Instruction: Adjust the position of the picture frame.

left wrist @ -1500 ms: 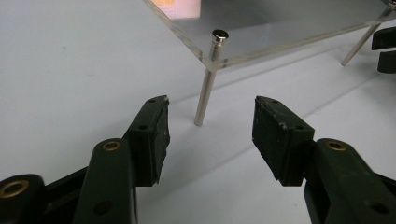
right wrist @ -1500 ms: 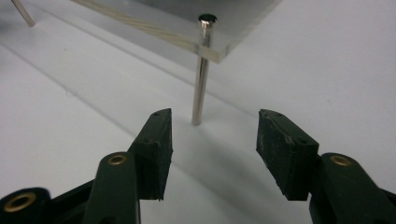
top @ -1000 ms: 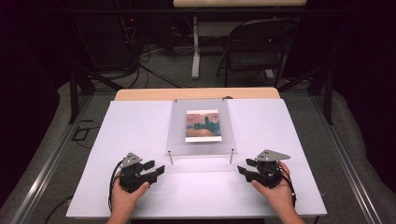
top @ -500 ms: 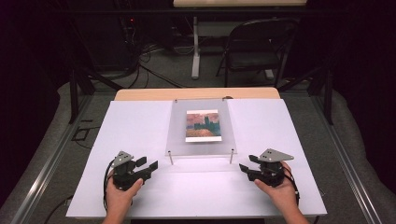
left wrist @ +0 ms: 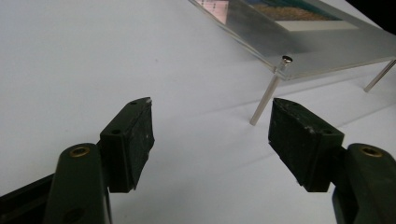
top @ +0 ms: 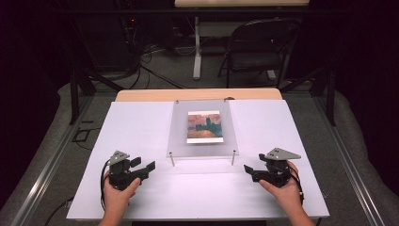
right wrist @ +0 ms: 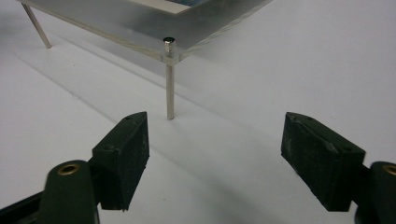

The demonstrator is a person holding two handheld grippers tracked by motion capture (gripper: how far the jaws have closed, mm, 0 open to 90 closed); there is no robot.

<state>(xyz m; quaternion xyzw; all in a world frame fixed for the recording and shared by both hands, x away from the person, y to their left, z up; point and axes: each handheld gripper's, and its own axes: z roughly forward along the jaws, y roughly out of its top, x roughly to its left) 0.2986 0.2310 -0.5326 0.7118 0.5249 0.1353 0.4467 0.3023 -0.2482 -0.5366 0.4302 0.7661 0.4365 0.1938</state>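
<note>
A clear acrylic panel [top: 203, 145] on thin metal legs stands mid-table with a small painted picture [top: 204, 126] under it. My left gripper [top: 143, 165] rests on the white table [top: 141, 122] at the near left and points toward the panel's front left leg [left wrist: 266, 98]. My right gripper [top: 248, 170] rests at the near right and faces the front right leg [right wrist: 170, 88]. Both pairs of jaws have just been opening and now stand wide apart, with nothing between them. The left gripper [left wrist: 210, 116] and right gripper [right wrist: 215, 126] both stop short of the legs.
A wooden table edge [top: 197, 94] runs behind the white sheet. Beyond it on the floor are a folding chair [top: 261, 52] and cables [top: 155, 70]. Metal rails [top: 51, 160] flank the table. Bare white surface lies on both sides of the panel.
Both grippers' jaws have spread wider. The hands have drifted slightly outward, away from the panel.
</note>
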